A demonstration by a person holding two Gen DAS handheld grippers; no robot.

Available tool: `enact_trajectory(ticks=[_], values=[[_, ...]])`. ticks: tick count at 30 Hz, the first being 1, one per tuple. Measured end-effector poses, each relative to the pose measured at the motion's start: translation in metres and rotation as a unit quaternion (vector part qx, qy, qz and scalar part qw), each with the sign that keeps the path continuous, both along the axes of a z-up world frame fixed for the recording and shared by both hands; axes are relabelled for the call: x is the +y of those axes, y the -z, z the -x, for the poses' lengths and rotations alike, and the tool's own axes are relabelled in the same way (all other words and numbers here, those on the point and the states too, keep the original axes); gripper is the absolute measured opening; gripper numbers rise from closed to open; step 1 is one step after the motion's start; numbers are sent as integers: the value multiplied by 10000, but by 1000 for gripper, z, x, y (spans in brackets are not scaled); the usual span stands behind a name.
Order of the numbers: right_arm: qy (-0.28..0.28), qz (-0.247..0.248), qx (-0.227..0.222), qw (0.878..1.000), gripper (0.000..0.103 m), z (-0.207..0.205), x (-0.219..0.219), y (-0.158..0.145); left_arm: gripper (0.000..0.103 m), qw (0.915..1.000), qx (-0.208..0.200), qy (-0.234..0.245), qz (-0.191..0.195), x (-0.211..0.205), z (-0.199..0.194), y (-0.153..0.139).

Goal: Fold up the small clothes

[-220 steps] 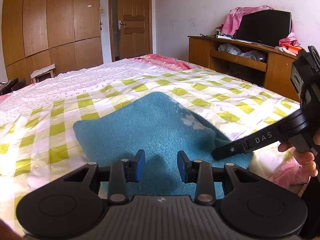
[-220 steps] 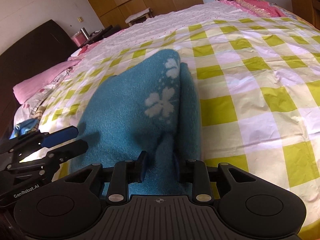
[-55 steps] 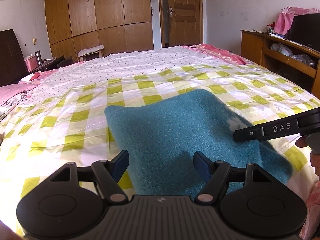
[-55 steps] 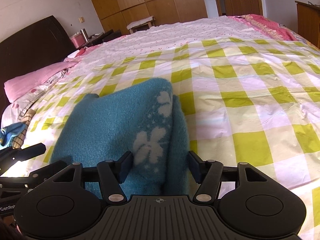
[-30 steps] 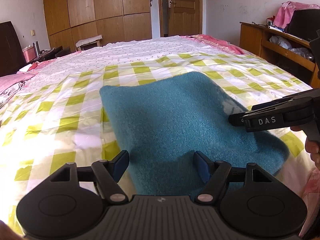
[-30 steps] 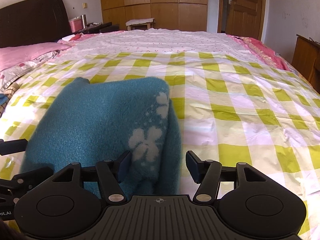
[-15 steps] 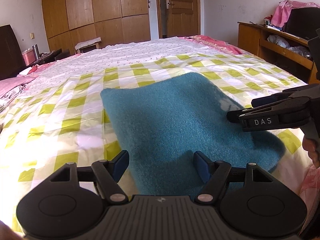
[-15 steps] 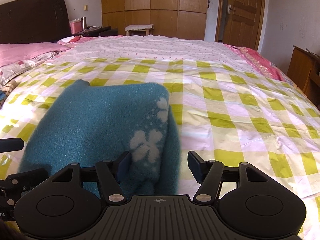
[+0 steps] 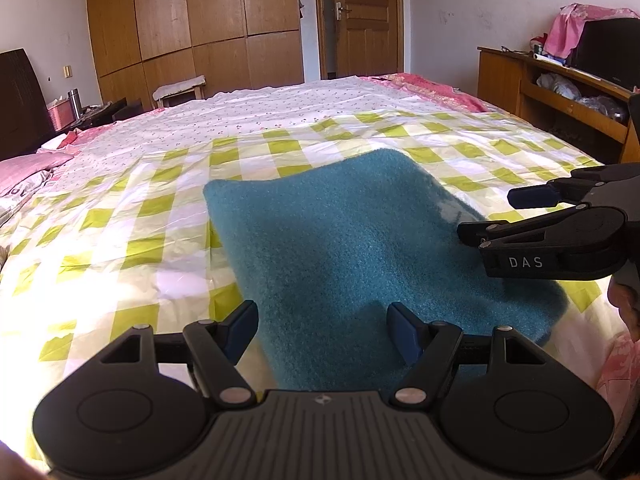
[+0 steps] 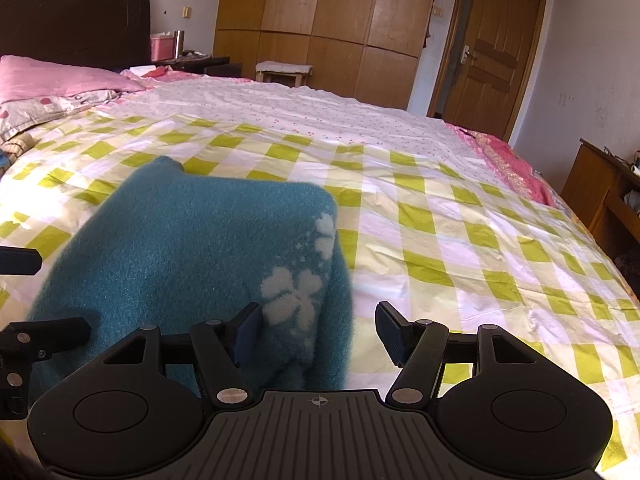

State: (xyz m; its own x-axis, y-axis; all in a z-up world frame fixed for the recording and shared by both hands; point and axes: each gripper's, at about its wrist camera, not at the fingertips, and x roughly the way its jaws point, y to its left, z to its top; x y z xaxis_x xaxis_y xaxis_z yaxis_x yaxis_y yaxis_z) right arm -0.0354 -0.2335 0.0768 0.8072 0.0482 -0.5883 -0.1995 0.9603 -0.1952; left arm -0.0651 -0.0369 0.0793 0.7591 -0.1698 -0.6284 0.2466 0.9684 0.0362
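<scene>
I see a wooden wardrobe (image 9: 192, 32) along the far wall with a closed wooden door (image 9: 362, 16) beside it, and a small stool (image 10: 283, 70) in front. A pink pillow (image 10: 52, 80) lies by the dark headboard (image 10: 76, 16), and a wooden desk (image 9: 556, 100) carries a black television (image 9: 608, 50) draped in pink cloth (image 9: 572, 26).

The left gripper (image 9: 322, 330) points forward and downward with its jaws spread wide, the blue pads clear of anything. The right gripper (image 10: 318, 330) is angled down likewise, jaws parted and nothing pressed between the pads. From the left wrist view it reaches in from the right, with part of the person's hand (image 9: 624, 304) visible behind it.
</scene>
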Motion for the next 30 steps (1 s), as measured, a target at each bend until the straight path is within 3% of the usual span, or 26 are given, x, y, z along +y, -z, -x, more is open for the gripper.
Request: enact_trajectory(ticks=[8,30], values=[[-67,337,-165,9993,62,4,7,2,75,10000,23,-20,32,1,0,1],[-83,392,-121,9991,63,2,8,7,76,10000,47,-5,48,-1,-1,2]])
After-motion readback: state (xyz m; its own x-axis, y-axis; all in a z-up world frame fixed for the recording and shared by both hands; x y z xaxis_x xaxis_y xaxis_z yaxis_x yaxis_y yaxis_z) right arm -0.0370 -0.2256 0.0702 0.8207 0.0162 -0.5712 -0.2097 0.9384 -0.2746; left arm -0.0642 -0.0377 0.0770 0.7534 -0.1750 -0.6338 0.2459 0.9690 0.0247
